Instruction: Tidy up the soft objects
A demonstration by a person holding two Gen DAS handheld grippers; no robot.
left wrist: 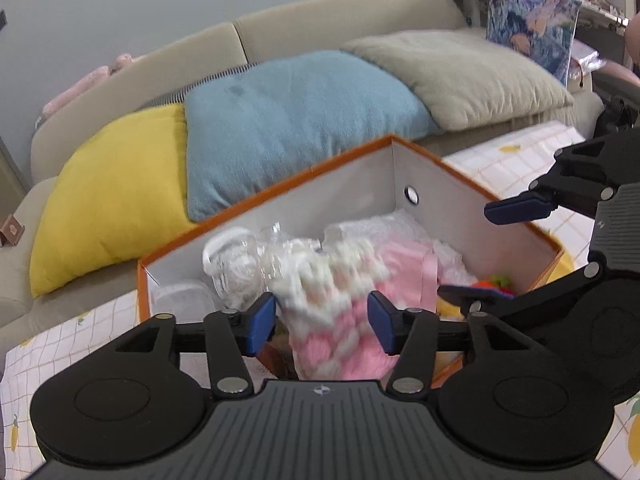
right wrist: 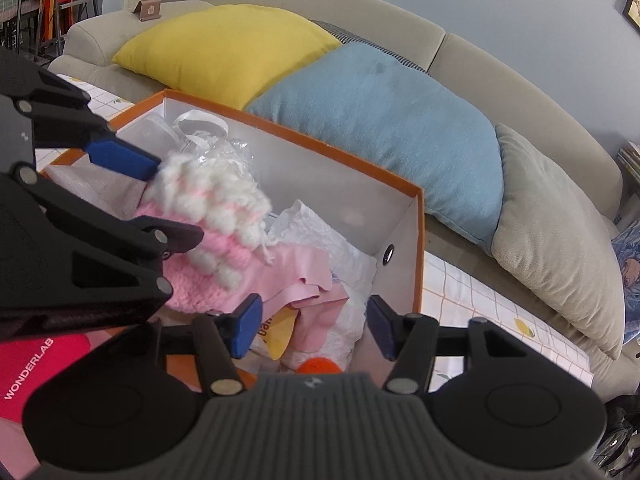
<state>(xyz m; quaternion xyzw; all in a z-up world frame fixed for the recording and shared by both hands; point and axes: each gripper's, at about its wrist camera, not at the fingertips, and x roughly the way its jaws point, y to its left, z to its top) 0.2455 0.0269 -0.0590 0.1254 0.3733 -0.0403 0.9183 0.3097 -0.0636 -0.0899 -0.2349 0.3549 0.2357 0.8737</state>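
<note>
- Now the left tool (left wrist: 322, 326) is hanging over the orange box (left wrist: 280, 188), jaws standing apart, the pink-and-white knitted piece (left wrist: 340, 312) lying loose between them, pads not pressing.
- Beside it, the right tool (right wrist: 312, 330) is gaping too, gripping nothing.
- That knit is looking light, floppy and squashy; pinching a thick fold near its middle should be holding best.
- Behind, cushions are resting on the sofa (left wrist: 320, 20).

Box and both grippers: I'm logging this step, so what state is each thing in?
Box: open-topped, partly filled.
Knit piece: blurred, between the left fingers, partly in the box.
Left gripper: open, not pressing the knit.
Right gripper: open, empty, over the box.
Cushions: lying on the sofa.
</note>
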